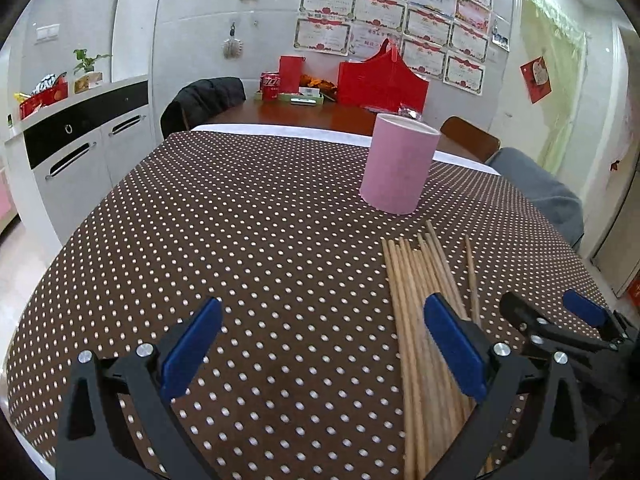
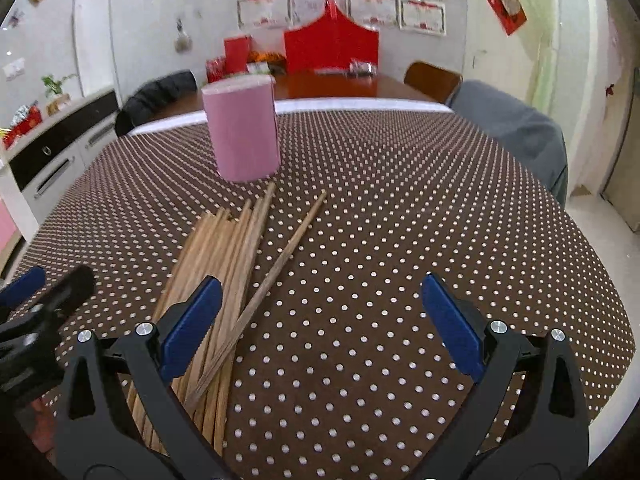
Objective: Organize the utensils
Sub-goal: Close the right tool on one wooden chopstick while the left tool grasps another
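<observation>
Both grippers hover low over the dotted tablecloth, each pointing forward across the table toward the pink cylinder holder, which stands upright on the cloth. Taking that holder as the landmark and going left to right: the left gripper sits nearer than the holder and to its left, its blue-padded fingers spread wide with nothing between them. Its right finger hangs over the near ends of the chopsticks (whether it touches them cannot be told). The chopsticks lie in a loose flat bundle on the cloth just in front of the holder, their far tips pointing toward its base, with one stick lying apart and angled on the bundle's right. The right gripper is level with the left one, to the holder's right, fingers likewise wide apart and empty, its left finger over the bundle.
</observation>
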`<act>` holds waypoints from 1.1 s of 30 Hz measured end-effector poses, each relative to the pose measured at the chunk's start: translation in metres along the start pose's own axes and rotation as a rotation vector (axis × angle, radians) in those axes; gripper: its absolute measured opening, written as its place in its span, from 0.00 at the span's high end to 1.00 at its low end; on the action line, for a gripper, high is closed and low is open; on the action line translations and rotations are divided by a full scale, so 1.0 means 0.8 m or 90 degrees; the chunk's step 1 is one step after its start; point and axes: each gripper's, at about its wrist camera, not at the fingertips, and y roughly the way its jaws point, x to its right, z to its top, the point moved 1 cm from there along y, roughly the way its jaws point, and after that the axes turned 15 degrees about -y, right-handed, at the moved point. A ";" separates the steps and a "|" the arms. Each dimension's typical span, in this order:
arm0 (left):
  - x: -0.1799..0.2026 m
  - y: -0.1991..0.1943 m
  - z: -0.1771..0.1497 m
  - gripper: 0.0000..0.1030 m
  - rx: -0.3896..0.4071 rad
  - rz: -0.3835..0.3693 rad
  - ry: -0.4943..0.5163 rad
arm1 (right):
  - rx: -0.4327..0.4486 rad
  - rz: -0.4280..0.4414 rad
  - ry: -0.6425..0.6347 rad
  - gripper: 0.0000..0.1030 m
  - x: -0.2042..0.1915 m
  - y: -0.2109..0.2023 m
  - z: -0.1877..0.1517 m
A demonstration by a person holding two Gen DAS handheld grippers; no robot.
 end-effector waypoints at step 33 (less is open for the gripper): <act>0.010 0.074 0.003 0.04 -0.182 -0.044 0.037 | -0.095 0.065 0.086 0.91 0.034 0.063 0.004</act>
